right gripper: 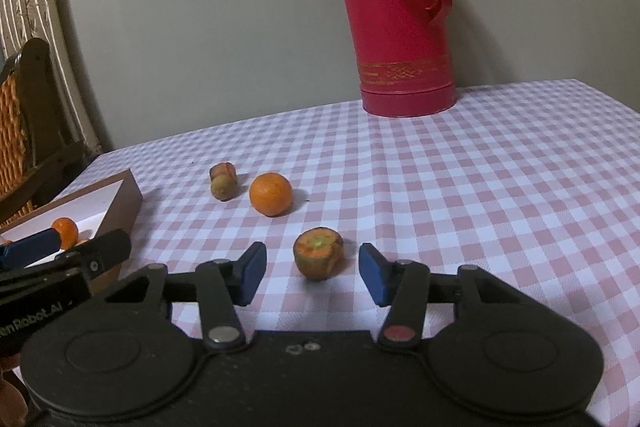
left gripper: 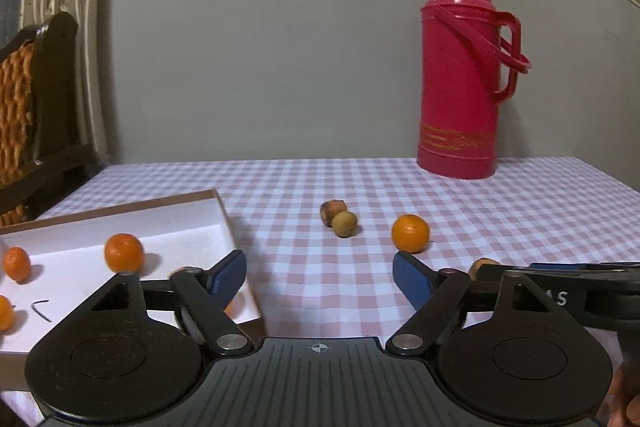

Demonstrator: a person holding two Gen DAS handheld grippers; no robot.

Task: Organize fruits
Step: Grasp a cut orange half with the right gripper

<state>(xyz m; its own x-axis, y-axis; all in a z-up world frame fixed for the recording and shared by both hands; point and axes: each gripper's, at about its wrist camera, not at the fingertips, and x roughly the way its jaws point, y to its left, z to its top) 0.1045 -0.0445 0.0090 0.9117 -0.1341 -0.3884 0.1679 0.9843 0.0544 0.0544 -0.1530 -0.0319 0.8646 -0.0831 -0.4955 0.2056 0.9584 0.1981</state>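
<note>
The right gripper [right gripper: 312,274], released, brackets the brownish fruit [right gripper: 318,258] at centre frame; next, clench. The left gripper [left gripper: 319,278] is released, empty.

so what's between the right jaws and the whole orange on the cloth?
The cut fruit, just ahead of the open jaws, untouched; right wrist view. The orange sits beyond.

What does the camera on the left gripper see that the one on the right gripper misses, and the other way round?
Only the left view shows the inside of the white tray well, with several oranges lying in it, such as one at.

Only the right view shows the partly peeled fruit clearly, lying on the cloth between the open fingers of the right gripper, untouched.

Both show the red thermos, the checked tablecloth, the loose orange and two small brownish fruits.
</note>
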